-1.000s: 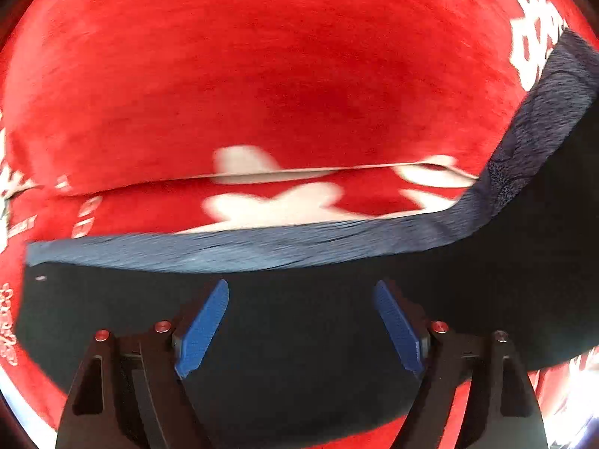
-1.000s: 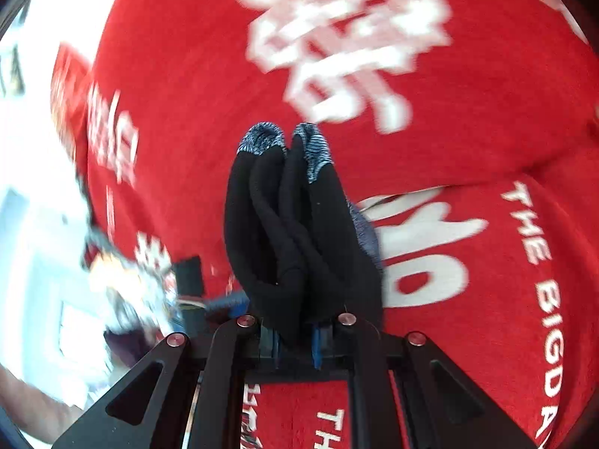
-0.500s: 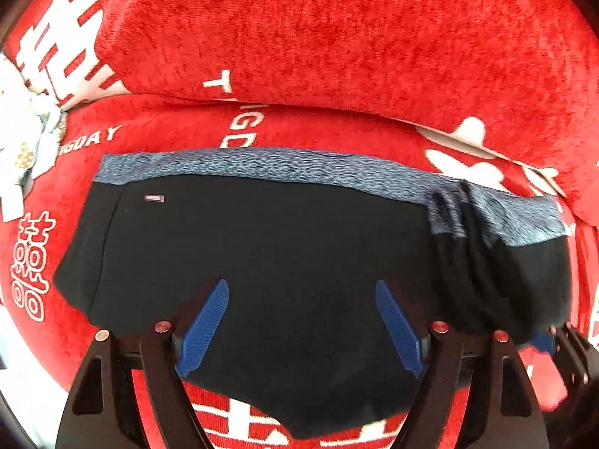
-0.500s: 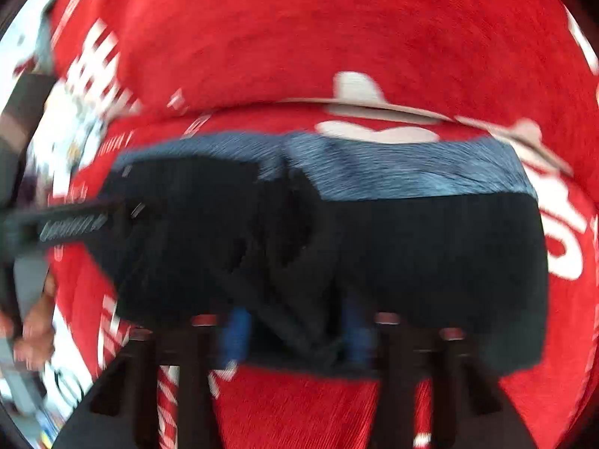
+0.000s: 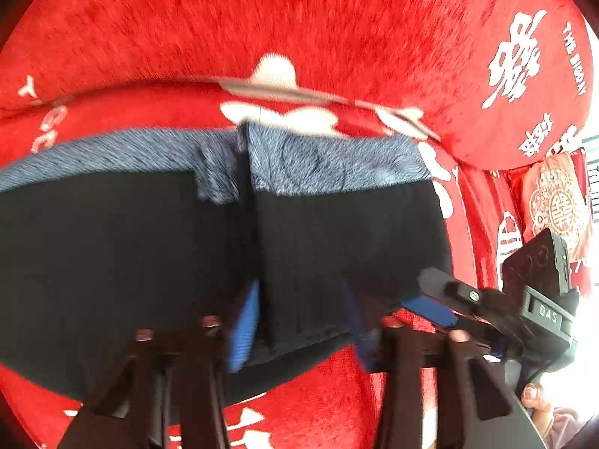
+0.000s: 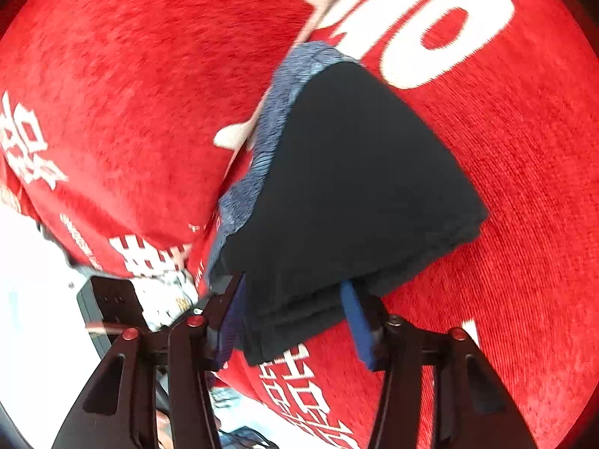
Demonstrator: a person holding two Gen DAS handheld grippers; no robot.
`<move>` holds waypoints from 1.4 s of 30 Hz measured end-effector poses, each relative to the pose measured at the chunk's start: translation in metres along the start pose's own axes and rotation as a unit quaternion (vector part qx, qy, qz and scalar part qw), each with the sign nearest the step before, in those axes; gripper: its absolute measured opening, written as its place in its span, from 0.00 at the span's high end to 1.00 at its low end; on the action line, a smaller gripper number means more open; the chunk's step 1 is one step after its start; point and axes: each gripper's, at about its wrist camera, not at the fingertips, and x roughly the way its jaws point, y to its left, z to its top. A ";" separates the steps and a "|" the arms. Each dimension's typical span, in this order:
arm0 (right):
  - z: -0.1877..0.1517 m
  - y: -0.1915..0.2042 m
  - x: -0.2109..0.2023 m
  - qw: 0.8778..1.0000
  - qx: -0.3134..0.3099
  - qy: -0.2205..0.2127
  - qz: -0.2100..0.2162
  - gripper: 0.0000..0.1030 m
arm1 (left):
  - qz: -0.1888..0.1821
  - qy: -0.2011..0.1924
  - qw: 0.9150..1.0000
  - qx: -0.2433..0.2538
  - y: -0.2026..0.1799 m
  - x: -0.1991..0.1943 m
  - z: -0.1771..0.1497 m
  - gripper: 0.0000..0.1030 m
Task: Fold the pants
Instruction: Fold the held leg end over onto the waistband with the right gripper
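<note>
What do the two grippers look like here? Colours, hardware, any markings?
Both match: black angular frames with triangular cut-outs, small red screws at the joints and blue ribbed finger pads. The left gripper shows a bright blue pad. The right gripper has darker-looking blue pads. From the left wrist view, its black body carries white lettering, roughly "DAS". No cables or sleeves clearly visible.

A red cover (image 5: 299,18) with white lettering; a patterned cushion (image 5: 558,202) at right.
</note>
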 end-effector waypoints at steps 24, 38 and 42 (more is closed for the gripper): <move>0.068 0.074 -0.008 0.989 -0.140 -0.009 -0.053 0.81 | 0.103 -0.094 0.990 0.031 -0.017 -0.037 0.025 0.43; 0.034 0.107 0.118 0.968 -0.214 0.092 -0.097 0.82 | 0.188 -0.054 0.981 -0.013 0.050 -0.028 -0.015 0.43; 0.007 0.123 0.163 0.966 -0.212 0.110 -0.096 0.82 | 0.200 -0.052 0.978 -0.031 0.071 -0.045 -0.029 0.43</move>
